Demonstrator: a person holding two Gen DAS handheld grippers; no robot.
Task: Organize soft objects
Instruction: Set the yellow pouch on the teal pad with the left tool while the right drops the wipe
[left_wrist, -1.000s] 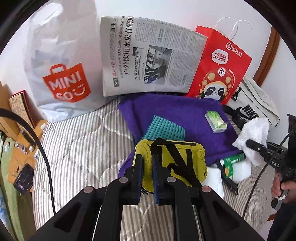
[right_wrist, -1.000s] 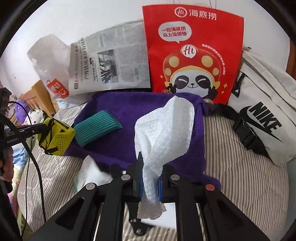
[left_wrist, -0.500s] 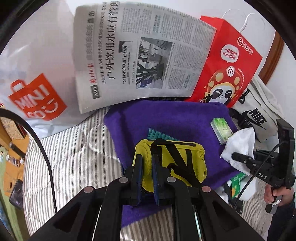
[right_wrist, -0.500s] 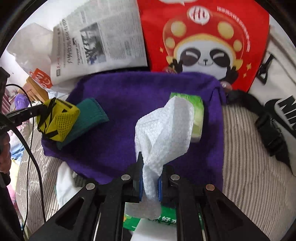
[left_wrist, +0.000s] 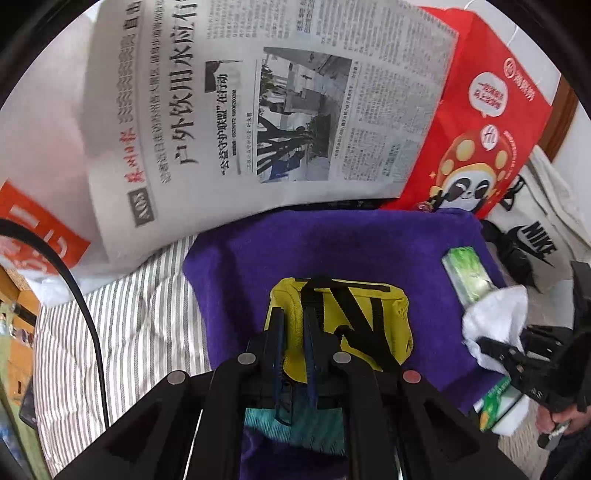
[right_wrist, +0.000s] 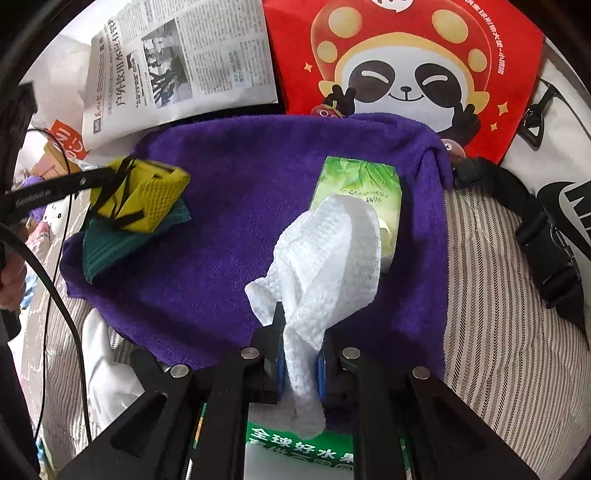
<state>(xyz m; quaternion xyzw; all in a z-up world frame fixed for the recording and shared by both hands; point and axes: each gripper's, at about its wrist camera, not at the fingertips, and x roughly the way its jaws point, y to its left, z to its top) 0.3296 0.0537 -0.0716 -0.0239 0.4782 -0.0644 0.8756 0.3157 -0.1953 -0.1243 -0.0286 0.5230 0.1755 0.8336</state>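
Both soft items are hanging over the purple towel (right_wrist: 236, 192) spread on the striped bed (left_wrist: 122, 306), so the step in hand looks like setting each one down on it. To do it well, each should probably be lowered until it is resting on the towel before the fingers part, since both are limp and would flop or roll if dropped from above.

The left gripper (left_wrist: 293, 332) is pinching the yellow mesh pouch (left_wrist: 369, 317) by its left edge, its fingers (left_wrist: 277, 339) closed down to a thin slit of fabric. The pouch is hanging just ahead of the fingertips, with the folded teal cloth (right_wrist: 110, 247) lying directly beneath it; a careful placement would be going beside that cloth or squarely on top, not half off it.

The right gripper (right_wrist: 299, 343) is clamping the white textured cloth (right_wrist: 328, 251), the fingers nearly together around a bunched strip that is trailing out behind them. The cloth's loose bulk is billowing forward over the fingertips, covering part of the green tissue pack (right_wrist: 358, 181) lying just beyond. Whether it is touching the pack cannot be told.
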